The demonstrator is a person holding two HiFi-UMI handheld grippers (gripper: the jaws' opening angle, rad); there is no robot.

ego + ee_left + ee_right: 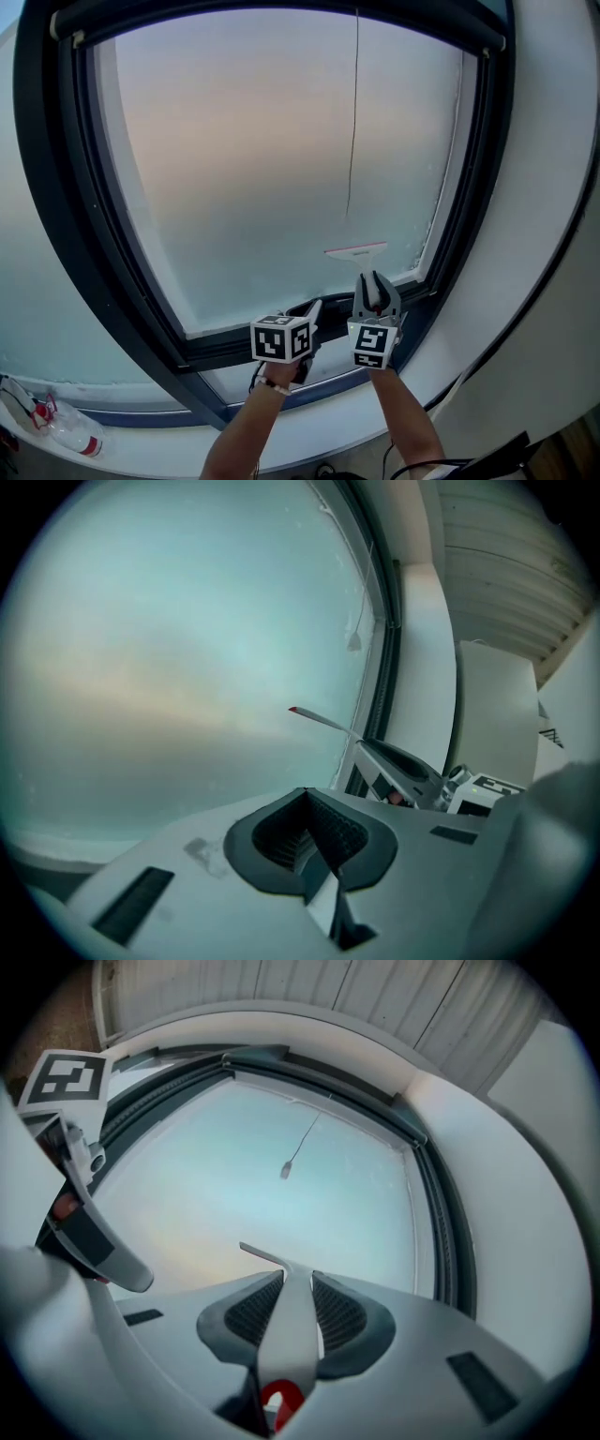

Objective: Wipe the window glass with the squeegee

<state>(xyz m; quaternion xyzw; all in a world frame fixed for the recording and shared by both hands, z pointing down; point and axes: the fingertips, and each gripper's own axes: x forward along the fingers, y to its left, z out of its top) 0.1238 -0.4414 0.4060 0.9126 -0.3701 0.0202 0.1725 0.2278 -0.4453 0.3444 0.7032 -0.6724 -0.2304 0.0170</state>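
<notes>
The frosted window glass [272, 159] fills a dark frame [42, 187]. A white squeegee [356, 251] with a red-edged blade rests against the lower right of the pane. My right gripper [375, 284] is shut on its handle [291, 1326], and the blade [261, 1252] juts up past the jaws toward the glass. My left gripper [313, 309] hovers just left of it, low by the bottom frame rail, shut with nothing in it. From the left gripper view the squeegee blade [319, 720] shows edge-on beside the glass.
A thin pull cord [352, 122] hangs down the pane right above the squeegee, its end [286, 1169] loose. A plastic bottle [67, 429] lies on the white sill [169, 441] at the lower left. A white wall [553, 234] borders the frame on the right.
</notes>
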